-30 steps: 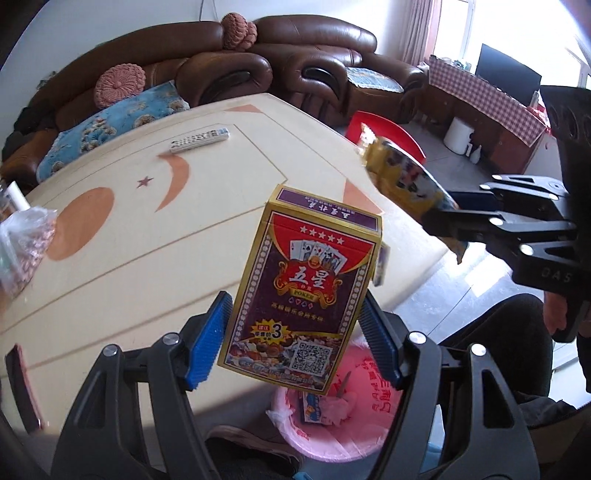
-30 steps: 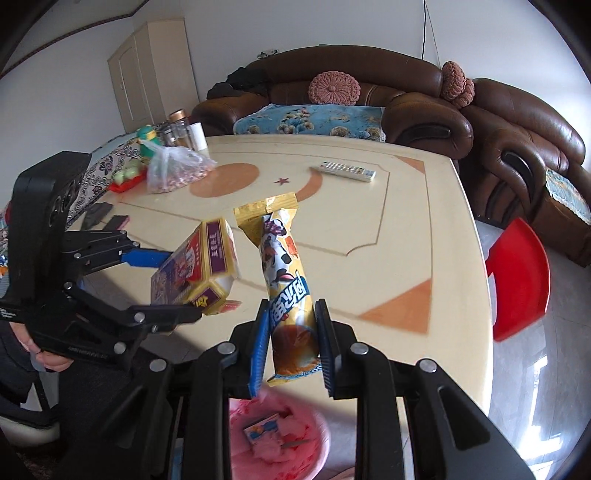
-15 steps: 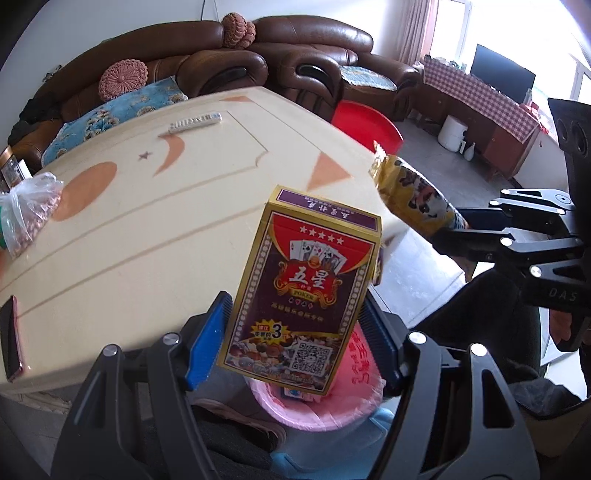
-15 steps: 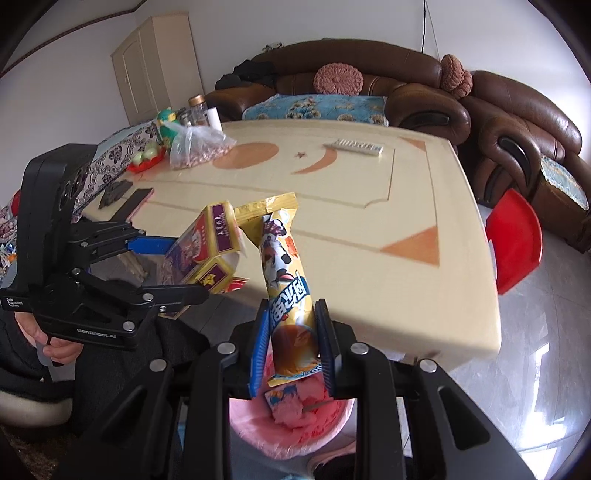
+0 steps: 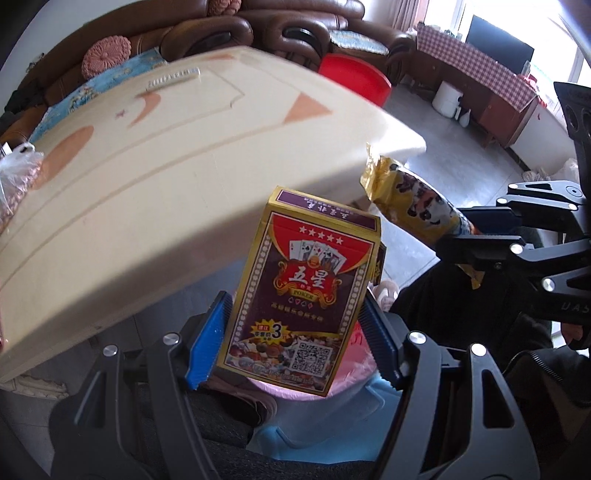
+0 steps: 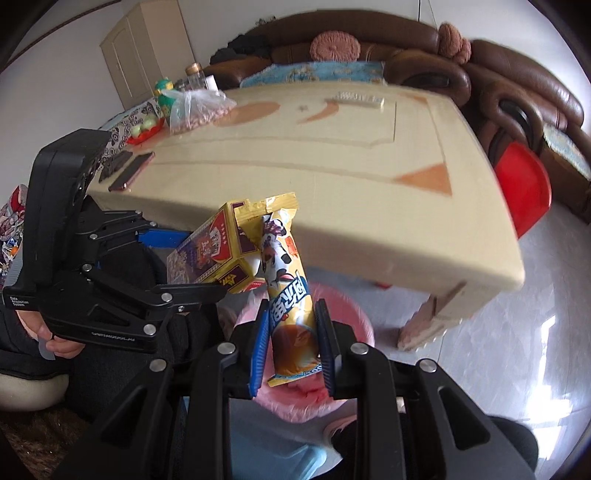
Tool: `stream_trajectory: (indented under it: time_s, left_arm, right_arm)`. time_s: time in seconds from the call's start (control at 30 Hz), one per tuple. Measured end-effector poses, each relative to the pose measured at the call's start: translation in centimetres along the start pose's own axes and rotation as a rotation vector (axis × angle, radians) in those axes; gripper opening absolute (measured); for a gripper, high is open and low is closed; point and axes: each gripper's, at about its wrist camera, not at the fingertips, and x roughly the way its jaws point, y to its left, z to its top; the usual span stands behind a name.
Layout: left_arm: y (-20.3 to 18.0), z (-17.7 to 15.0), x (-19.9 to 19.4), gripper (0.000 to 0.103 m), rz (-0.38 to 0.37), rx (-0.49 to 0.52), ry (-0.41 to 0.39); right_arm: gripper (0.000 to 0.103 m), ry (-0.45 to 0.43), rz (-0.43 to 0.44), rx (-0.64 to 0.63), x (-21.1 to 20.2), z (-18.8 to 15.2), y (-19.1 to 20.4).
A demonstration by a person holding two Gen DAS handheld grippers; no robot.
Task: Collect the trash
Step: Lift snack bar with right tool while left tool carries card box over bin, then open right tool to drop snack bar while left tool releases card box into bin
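My left gripper (image 5: 295, 334) is shut on a red and gold playing card box (image 5: 303, 291), held upright between the blue pads. My right gripper (image 6: 292, 345) is shut on a yellow snack wrapper (image 6: 286, 291) that sticks up from its pads. Both items hang over a pink trash bin (image 6: 349, 321) on the floor beside the table edge; the bin (image 5: 354, 376) is mostly hidden behind the box in the left wrist view. The card box (image 6: 210, 251) and left gripper (image 6: 177, 266) also show in the right wrist view, just left of the wrapper. The wrapper (image 5: 413, 199) appears at the right in the left wrist view.
The cream table (image 6: 332, 155) carries a remote (image 6: 358, 99), a plastic bag of food (image 6: 195, 109) and a phone (image 6: 131, 171). A red stool (image 6: 524, 188) stands by the table's far corner. Brown sofas (image 5: 258, 29) line the wall. A person's dark-clothed legs (image 5: 461, 310) sit close to the bin.
Both grippers have drawn back off the tabletop and sunk, carrying the box and the wrapper over the pink bin beside the table. Neither grip has changed.
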Motion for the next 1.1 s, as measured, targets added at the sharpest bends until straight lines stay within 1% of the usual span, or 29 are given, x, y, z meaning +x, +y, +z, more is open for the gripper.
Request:
stream_trajectory:
  time_s: [0.23, 0.7, 0.87, 1.0, 1.1]
  left_arm:
    - [0.4, -0.7, 3.7, 0.068, -0.021, -0.023, 0.082]
    - [1.0, -0.3, 11.0, 0.068, -0.085, -0.047, 0.227]
    - [1.7, 0.3, 13.8, 0.068, -0.098, -0.062, 0.293]
    - [2.0, -0.2, 15.9, 0.068, -0.1, -0.072, 0.34]
    - [2.3, -0.4, 17.6, 0.068, -0.111, -0.101, 0.381]
  right_arm:
    - [0.024, 0.07, 0.018, 0.055, 2.7, -1.5, -1.5]
    - [0.024, 0.206, 0.058, 0.147, 9.4, -2.7, -4.6]
    - [0.024, 0.27, 0.058, 0.192, 12.3, -3.1, -5.8]
    - [0.024, 0.321, 0.049, 0.212, 14.7, -3.5, -6.4]
    - [0.024, 0.363, 0.042, 0.236, 16.7, -4.2, -7.2]
